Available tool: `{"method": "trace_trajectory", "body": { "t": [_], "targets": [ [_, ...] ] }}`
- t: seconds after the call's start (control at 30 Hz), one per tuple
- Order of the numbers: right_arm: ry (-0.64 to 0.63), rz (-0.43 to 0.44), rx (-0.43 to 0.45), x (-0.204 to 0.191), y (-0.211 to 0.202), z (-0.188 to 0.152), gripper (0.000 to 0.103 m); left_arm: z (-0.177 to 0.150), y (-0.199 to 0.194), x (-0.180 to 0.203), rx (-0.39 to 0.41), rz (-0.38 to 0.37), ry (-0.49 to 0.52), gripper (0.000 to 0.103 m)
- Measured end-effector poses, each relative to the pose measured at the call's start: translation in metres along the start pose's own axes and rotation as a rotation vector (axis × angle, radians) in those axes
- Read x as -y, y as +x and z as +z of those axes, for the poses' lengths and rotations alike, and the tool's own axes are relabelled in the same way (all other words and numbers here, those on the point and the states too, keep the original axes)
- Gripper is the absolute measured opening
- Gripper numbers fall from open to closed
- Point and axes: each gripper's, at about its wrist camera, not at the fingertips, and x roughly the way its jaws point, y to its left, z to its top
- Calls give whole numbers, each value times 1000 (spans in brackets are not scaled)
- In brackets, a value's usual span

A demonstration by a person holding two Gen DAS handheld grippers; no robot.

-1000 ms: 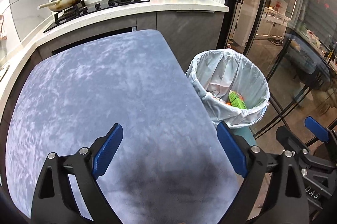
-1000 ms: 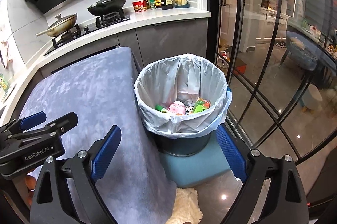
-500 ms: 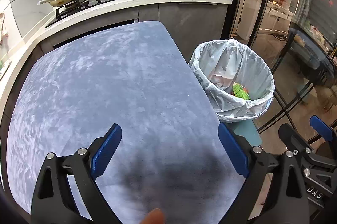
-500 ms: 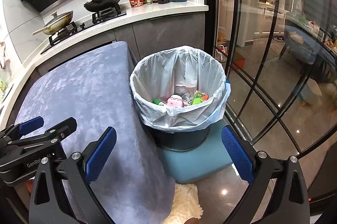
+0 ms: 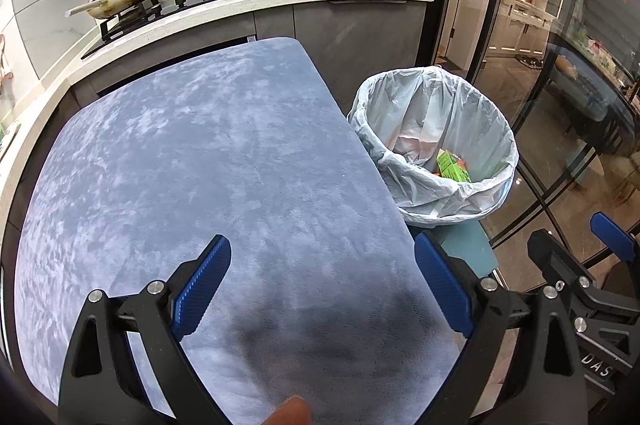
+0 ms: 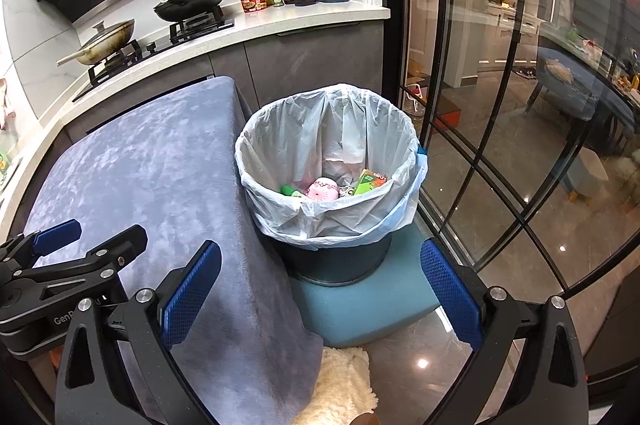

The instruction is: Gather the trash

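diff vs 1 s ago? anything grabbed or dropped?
Nothing grabbed or dropped. Both views slid slightly back from the bin, so the left gripper and right gripper retreated a little. Both stay open and empty; the trash in the bin and the blue table cover are unchanged.
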Motion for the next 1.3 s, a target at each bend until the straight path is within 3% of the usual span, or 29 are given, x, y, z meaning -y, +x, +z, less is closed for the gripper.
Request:
{"method": "trace_trajectory", "body": {
  "t": [1.3],
  "targets": [
    [5,-16,-30,9,10,-6,96,-5,8,13,-23,28,20,89]
  ]
}}
